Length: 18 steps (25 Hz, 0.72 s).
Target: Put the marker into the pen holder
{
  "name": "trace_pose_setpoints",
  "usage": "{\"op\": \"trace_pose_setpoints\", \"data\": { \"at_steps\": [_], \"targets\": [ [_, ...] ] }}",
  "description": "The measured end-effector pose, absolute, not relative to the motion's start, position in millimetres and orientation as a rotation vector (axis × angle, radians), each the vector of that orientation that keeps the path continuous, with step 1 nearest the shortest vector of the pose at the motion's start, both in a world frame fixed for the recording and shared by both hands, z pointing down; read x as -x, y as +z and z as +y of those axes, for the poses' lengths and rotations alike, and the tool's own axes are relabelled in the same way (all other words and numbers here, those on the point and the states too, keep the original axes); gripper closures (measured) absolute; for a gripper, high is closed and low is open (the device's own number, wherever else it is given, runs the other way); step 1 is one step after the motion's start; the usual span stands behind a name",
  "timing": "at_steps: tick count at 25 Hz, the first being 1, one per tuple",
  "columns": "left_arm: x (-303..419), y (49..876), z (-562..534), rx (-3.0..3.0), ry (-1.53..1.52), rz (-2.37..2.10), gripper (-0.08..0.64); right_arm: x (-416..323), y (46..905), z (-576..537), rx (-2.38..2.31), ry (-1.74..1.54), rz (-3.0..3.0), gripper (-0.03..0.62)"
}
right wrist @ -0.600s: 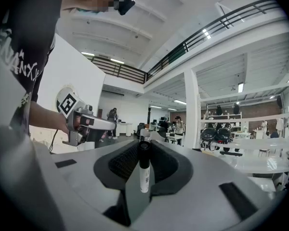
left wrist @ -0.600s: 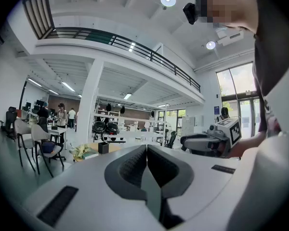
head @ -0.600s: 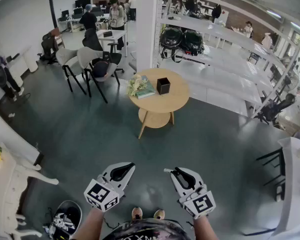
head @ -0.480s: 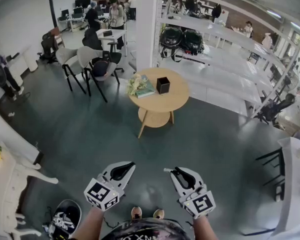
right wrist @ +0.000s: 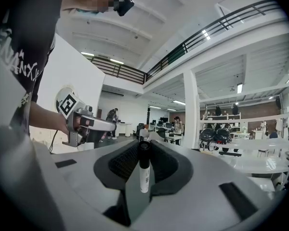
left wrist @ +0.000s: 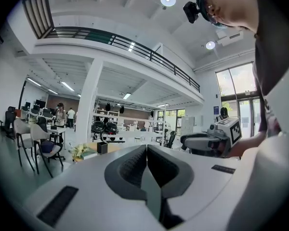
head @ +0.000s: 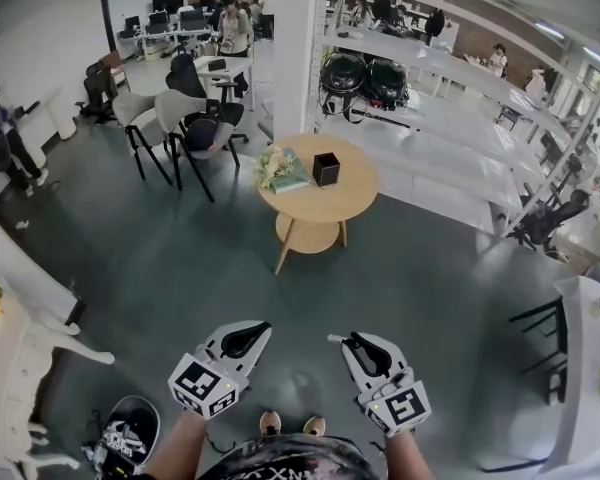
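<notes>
A white marker (right wrist: 143, 169) with a black cap is clamped between the jaws of my right gripper (right wrist: 144, 146), its cap pointing forward. In the head view my right gripper (head: 352, 340) hangs low over the floor, right of my left gripper (head: 248, 332). My left gripper (left wrist: 147, 154) is shut with nothing between its pads. The black square pen holder (head: 326, 170) stands on the round wooden table (head: 340, 203) several steps ahead, and shows small in the left gripper view as a dark pen holder (left wrist: 102, 147).
A bunch of flowers on a book (head: 277, 171) lies on the table's left side. Chairs (head: 185, 128) stand to the left, a white pillar (head: 298, 48) behind the table, white shelves (head: 450, 158) to the right. A white desk (head: 15, 368) and a bag (head: 128, 438) are at near left.
Both grippers stay as they were. A person at the far desks has walked out of sight, and the view has shifted slightly.
</notes>
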State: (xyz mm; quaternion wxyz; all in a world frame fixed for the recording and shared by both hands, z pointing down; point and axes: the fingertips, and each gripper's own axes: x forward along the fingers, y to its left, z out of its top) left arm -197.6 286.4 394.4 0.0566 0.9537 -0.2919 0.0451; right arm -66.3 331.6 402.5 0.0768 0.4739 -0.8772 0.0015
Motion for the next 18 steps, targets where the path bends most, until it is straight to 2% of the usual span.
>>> {"op": "trace_pose_setpoints", "data": {
  "at_steps": [18],
  "targets": [
    [174,393,308,-2.914,0.153,-0.876,0.538,36,400,352,-1.496,0.052,-2.668,0.515]
  ]
}}
